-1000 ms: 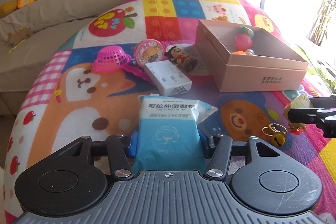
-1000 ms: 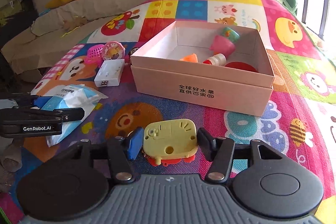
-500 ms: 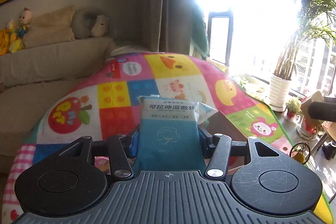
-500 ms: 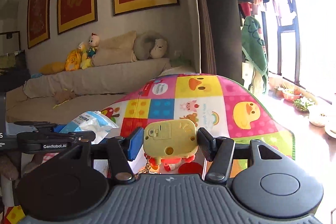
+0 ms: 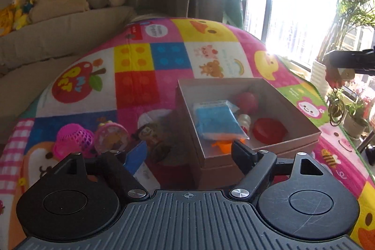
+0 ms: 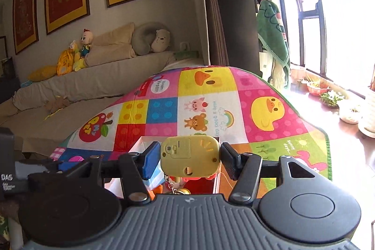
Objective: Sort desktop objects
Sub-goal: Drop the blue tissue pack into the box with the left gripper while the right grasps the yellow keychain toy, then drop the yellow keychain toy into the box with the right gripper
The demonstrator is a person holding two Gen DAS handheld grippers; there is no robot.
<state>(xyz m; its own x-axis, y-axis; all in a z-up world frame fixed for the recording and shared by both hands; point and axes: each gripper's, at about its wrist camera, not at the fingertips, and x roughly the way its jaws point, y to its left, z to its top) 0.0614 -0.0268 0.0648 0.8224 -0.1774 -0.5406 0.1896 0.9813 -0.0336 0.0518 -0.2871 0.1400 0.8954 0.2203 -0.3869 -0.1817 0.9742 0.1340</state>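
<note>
My left gripper [image 5: 189, 151] is open and empty, just above the near edge of the pink cardboard box [image 5: 302, 139]. The blue wet-wipe pack [image 5: 216, 120] lies inside the box on other small toys. My right gripper [image 6: 189, 157] is shut on a yellow toy keychain [image 6: 190, 157], held high above the box [image 6: 140, 144], its ring and bell hanging below. In the left wrist view the right gripper [image 5: 351, 60] shows at the far right with the keychain [image 5: 335, 95] dangling.
A pink basket [image 5: 72, 139], a round pink toy [image 5: 111, 138] and a small doll [image 5: 150, 135] lie on the colourful play mat [image 5: 164, 57] left of the box. A sofa [image 6: 93, 83] with plush toys stands behind. Potted plants [image 5: 351, 118] stand at the right by the window.
The left gripper has opened and dropped the blue pack into the box. The view tilted down to the box. The right gripper still holds the keychain above the box.
</note>
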